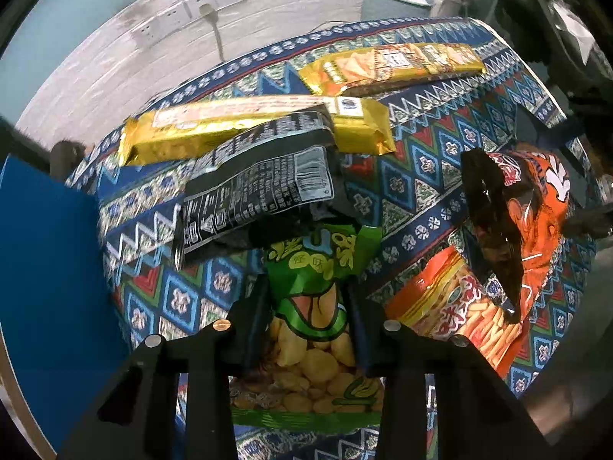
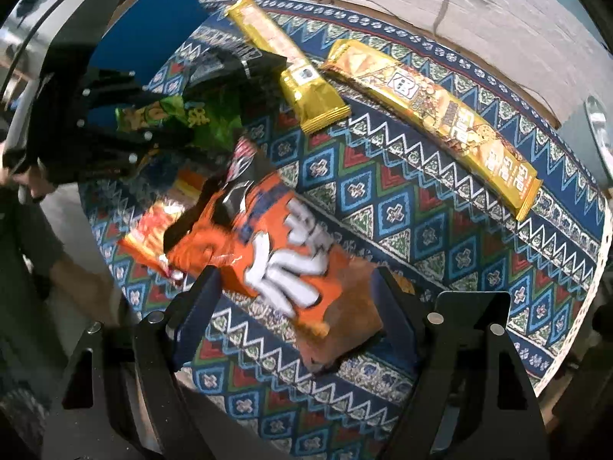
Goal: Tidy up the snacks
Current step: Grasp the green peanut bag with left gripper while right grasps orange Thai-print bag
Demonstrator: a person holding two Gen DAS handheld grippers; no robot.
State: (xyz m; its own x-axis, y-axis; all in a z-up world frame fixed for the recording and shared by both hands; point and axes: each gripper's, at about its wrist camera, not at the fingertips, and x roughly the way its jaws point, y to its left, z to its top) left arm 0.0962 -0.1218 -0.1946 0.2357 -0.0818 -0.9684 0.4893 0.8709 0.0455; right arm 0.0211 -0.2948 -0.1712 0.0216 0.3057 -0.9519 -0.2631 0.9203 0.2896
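Note:
My left gripper point(image 1: 306, 299) points down at the patterned tablecloth point(image 1: 421, 145), its jaws pinched on a green bag of broad beans point(image 1: 318, 280). The bag's far end is tucked under a black snack bag point(image 1: 253, 188). My right gripper point(image 2: 297, 303) holds an orange snack bag point(image 2: 276, 253) between widely spread jaws, off the cloth. The left wrist view shows that orange bag point(image 1: 536, 207) upright at the right. Beneath it lies a red-orange bag of sticks point(image 1: 459, 306). In the right wrist view the green bag point(image 2: 207, 119) sits at the upper left.
Two long gold cracker packs lie further back, one point(image 1: 249, 126) beside the black bag, one point(image 1: 390, 65) near the table's far edge. A blue box point(image 1: 46, 249) stands at the left. A grey bin point(image 1: 394, 0) and wall sockets sit behind the table.

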